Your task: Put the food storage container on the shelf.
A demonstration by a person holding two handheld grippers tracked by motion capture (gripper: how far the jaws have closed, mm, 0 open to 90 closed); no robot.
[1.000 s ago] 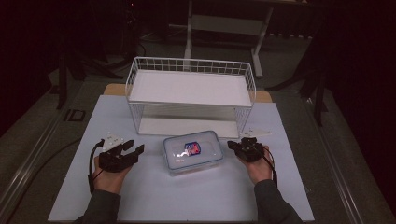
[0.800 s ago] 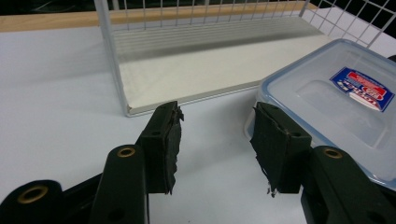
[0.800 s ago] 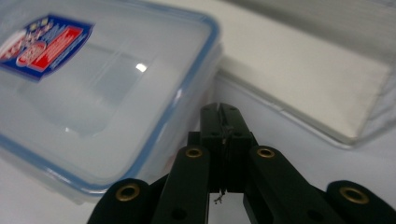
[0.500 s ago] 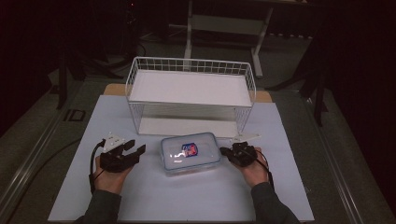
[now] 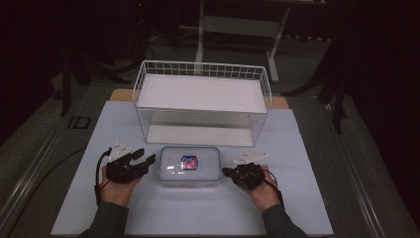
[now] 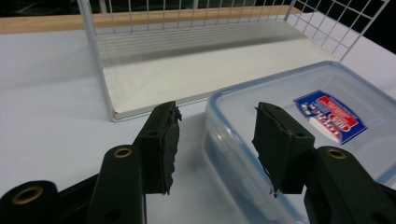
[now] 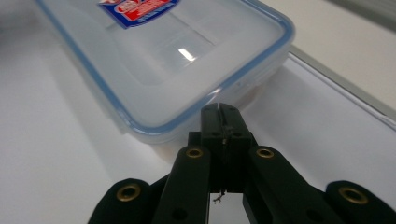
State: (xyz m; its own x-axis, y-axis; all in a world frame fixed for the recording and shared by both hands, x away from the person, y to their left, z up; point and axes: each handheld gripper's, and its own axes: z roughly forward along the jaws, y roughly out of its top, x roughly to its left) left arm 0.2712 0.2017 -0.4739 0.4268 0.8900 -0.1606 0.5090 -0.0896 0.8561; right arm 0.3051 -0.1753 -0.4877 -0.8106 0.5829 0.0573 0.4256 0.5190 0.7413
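A clear plastic container (image 5: 189, 166) with a blue-rimmed lid and a red-and-blue label lies flat on the white mat, in front of the wire rack. My left gripper (image 5: 147, 156) sits at its left end, open. In the left gripper view the left gripper (image 6: 217, 140) has the container's (image 6: 327, 154) near corner between its jaws, and the pads stand apart from it. My right gripper (image 5: 226, 172) is at the container's right end, shut with nothing in it. In the right gripper view the right gripper (image 7: 225, 112) has its tips right at the lid's edge (image 7: 187, 116).
A white wire rack (image 5: 203, 99) with two shelves stands behind the container, its lower shelf (image 6: 187, 79) level with the mat. The white mat (image 5: 198, 213) covers the table to its front edge. Dark floor and a table frame lie beyond.
My right gripper has moved left up to the container's right end. The container has slid a little to the left, toward my left gripper, which stayed in place.
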